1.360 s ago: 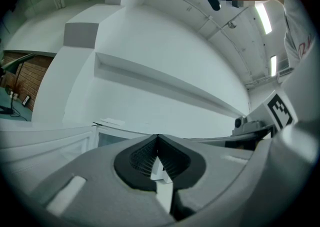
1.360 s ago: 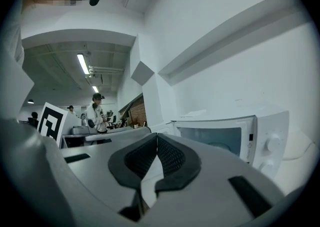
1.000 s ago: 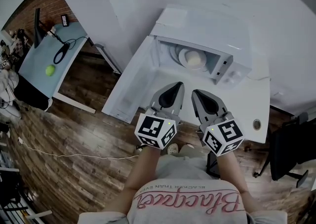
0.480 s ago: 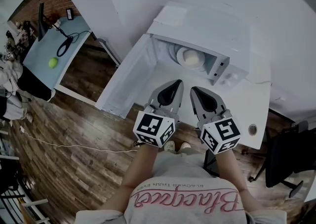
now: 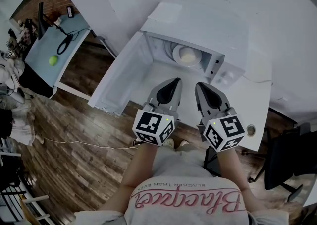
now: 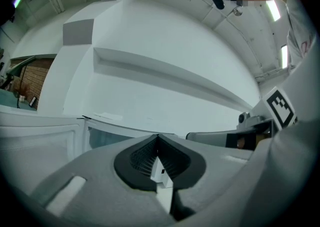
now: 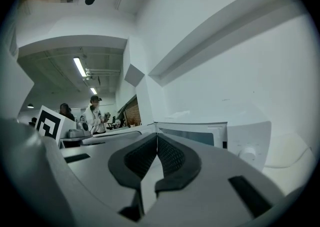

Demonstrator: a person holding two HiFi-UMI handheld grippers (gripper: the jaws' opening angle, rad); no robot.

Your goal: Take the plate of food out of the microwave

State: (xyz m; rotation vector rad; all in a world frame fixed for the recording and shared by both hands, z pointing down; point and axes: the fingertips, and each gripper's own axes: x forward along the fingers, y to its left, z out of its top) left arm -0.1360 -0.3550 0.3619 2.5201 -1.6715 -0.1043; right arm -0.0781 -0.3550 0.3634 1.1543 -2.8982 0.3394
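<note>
A white microwave (image 5: 198,26) stands on a white desk (image 5: 247,105) with its door (image 5: 119,80) swung wide open to the left. Inside, a white plate (image 5: 179,50) carries a pale lump of food (image 5: 188,58). My left gripper (image 5: 176,81) and right gripper (image 5: 199,86) hover side by side just in front of the opening, both pointing level at it. Both are shut with nothing between the pads. In the left gripper view the shut left gripper (image 6: 158,138) faces the door's edge (image 6: 40,136). In the right gripper view the shut right gripper (image 7: 157,138) faces the microwave's front (image 7: 200,133).
A light-blue table (image 5: 44,53) with a green ball (image 5: 53,60) and a black cable stands at the left over a wooden floor. A black chair (image 5: 287,154) sits at the right. The desk has a round cable hole (image 5: 250,130). People stand far off in the right gripper view.
Both grippers have edged closer to the microwave's opening, and the right one has drifted a little to the right. Their jaws have stayed shut.
</note>
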